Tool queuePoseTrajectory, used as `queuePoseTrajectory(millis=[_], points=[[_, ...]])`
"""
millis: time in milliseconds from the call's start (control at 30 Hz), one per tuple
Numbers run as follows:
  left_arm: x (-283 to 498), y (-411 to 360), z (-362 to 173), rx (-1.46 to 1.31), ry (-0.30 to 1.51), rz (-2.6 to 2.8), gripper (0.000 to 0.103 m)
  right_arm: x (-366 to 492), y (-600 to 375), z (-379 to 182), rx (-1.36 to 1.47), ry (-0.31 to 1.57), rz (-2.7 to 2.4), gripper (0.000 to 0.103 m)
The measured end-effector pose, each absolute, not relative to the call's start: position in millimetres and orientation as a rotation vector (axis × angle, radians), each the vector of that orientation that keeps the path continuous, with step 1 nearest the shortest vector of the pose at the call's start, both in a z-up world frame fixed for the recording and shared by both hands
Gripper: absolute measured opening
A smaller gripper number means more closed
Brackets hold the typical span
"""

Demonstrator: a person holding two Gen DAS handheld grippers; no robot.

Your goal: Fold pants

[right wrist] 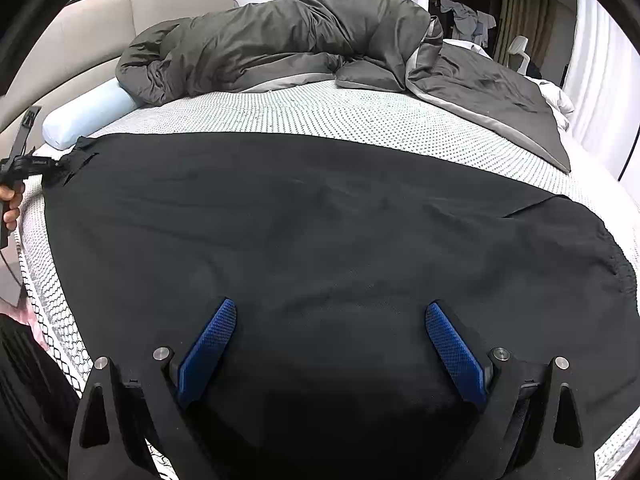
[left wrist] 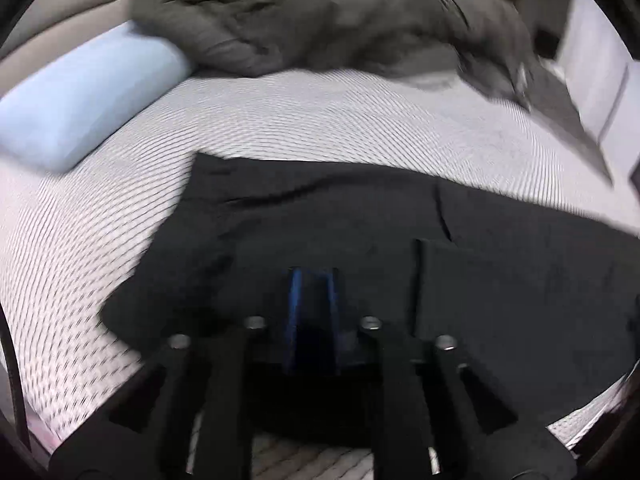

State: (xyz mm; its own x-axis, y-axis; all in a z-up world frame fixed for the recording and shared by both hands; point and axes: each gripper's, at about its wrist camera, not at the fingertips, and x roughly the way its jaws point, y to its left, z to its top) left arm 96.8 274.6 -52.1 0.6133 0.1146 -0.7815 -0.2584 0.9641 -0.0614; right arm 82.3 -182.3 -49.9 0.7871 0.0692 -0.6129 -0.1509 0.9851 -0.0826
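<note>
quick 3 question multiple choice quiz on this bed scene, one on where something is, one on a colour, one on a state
1. Where is the pillow?
A. on the floor
B. at the left end of the duvet
C. on a chair

2. What colour are the pants?
A. red
B. white
C. black

3. How is the right tool?
A. open over the pants
B. shut on the pillow
C. shut on the duvet

Key:
1 B, the pale blue pillow pokes out from under the duvet's left end on the bed.
2 C, the spread cloth is black against the pale dotted cover.
3 A, its blue pads stand wide apart with nothing pinched between them.
</note>
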Motion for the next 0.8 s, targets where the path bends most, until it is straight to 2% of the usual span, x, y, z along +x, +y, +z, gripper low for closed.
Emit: queuePoseTrajectory(millis=[167,233,267,367,433,500,633,667,700,767,800], points=[[126.3,289.5,-62.9,-0.167,0.926,0.274,0.018,84.7,-181.9,-50.8,-0.128,0.656,0.121,0.097],[127.1,317.0,-60.4,-0.216,0.926,0.344,0.010,84.8,-182.8,-50.7,-0.127,0.657,0.124,0.097],[129.2,326.5,-61.1,-0.245,0.941,0.344,0.001,84.8,-182.8,-50.7,-0.127,0.657,0.124,0.097],[128.3,330.2,-55.8,-0.251,0.956,0.341,0.001,84.9,-182.4,-50.0,-0.134,0.660,0.121,0.097],[132.0,316.9,-44.2,-0.203,0.922,0.315,0.007,85.0,-182.8,-50.1,-0.133,0.661,0.120,0.097],[142.7,300.8,-40.5,-0.173,0.924,0.266,0.023,85.3,-182.5,-50.1,-0.133,0.663,0.118,0.097],[175.9,300.3,-58.4,-0.079,1.005,0.304,0.025,87.2,-181.9,-51.7,-0.140,0.662,0.122,0.097],[177.8,312.2,-61.9,-0.101,1.009,0.346,0.024,87.2,-181.9,-51.7,-0.140,0.662,0.122,0.097],[173.5,319.4,-63.3,-0.151,1.001,0.351,0.015,87.4,-182.6,-51.8,-0.138,0.661,0.124,0.097],[164.9,342.1,-57.1,-0.290,0.988,0.367,0.005,86.8,-183.6,-51.6,-0.136,0.661,0.123,0.097],[159.0,342.4,-51.7,-0.303,0.972,0.370,0.005,86.3,-184.3,-51.1,-0.134,0.663,0.120,0.097]])
